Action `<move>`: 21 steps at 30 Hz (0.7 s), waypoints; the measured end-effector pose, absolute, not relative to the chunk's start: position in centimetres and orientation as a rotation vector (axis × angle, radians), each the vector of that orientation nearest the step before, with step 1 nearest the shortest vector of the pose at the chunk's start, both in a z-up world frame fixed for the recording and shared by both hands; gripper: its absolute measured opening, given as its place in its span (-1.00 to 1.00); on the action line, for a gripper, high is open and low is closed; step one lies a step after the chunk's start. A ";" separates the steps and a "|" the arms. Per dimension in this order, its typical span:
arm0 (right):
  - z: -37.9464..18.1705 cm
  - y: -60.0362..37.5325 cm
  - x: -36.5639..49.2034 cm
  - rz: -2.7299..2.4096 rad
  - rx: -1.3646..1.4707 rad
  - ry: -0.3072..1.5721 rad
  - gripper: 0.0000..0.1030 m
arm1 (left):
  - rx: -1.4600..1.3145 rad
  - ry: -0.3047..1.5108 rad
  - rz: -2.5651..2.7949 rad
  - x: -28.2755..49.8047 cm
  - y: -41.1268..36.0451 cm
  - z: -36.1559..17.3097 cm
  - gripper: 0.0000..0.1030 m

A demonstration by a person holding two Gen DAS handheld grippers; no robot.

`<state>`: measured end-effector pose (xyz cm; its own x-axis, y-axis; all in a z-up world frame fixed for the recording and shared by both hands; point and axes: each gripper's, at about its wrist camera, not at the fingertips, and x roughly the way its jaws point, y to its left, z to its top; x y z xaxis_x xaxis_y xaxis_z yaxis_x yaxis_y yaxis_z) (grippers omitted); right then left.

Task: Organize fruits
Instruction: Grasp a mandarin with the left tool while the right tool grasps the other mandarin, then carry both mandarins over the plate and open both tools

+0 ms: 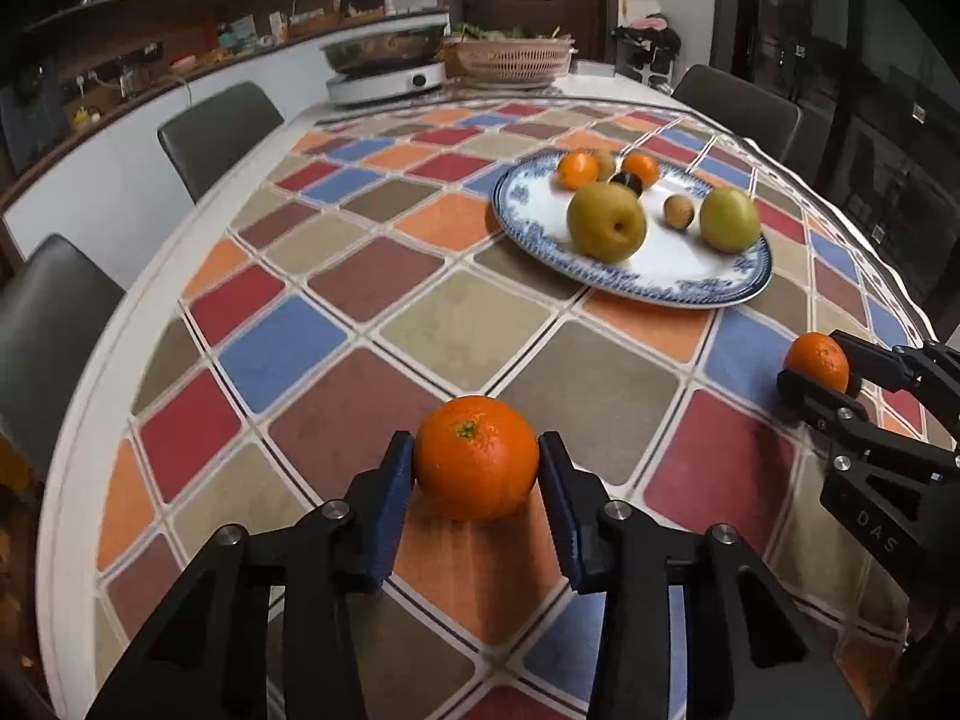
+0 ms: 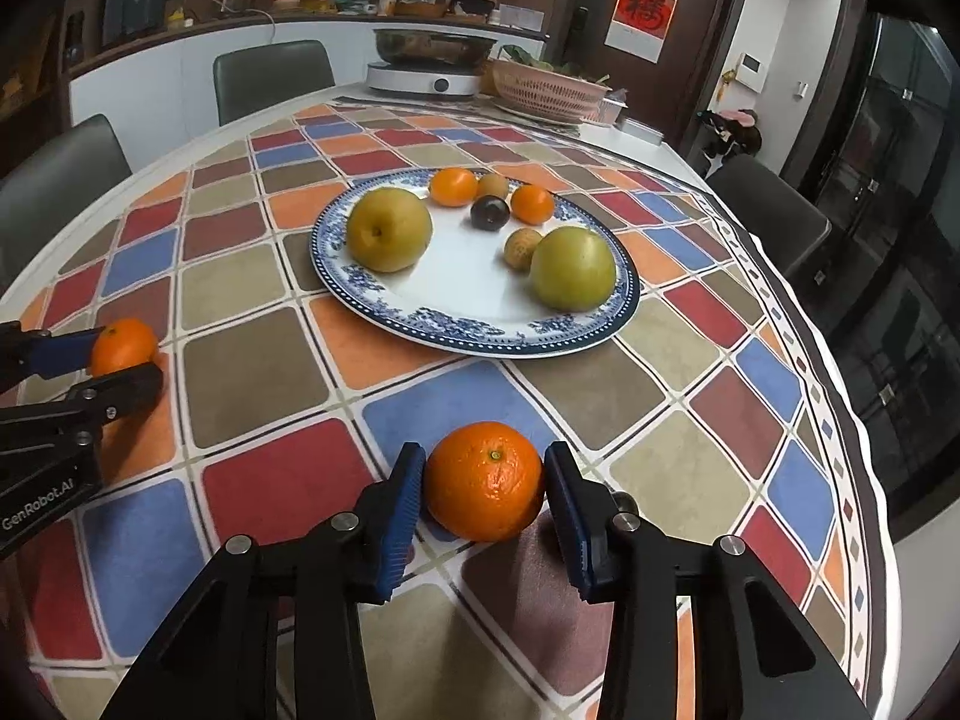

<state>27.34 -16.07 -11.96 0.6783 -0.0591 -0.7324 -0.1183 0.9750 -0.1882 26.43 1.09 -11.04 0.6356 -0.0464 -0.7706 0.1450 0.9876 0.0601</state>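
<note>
Left gripper [image 1: 477, 468]: my pads squeeze an orange [image 1: 476, 457] sitting on the table [image 1: 336, 324].
Right gripper [image 2: 485, 483]: my pads squeeze another orange [image 2: 485, 481], also on the table.
Plate [image 2: 456, 333]: just past both oranges, holding pears and small fruits.

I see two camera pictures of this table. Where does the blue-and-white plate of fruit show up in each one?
Left wrist view: the blue-and-white plate lies right of centre, above and beyond the orange between the fingers.
Right wrist view: the plate lies at centre, slightly left, straight ahead.
Shared landmark: the pink basket at the table's far end.
</note>
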 end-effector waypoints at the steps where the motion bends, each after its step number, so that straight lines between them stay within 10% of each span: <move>1: -11.6 -16.1 27.2 0.037 -0.223 0.822 -0.19 | 0.122 0.866 -0.113 26.2 1.0 -10.6 -0.20; 21: -1.2 -17.5 22.4 0.109 -0.193 0.603 -0.19 | 0.061 0.727 -0.239 24.1 -2.5 -1.2 -0.20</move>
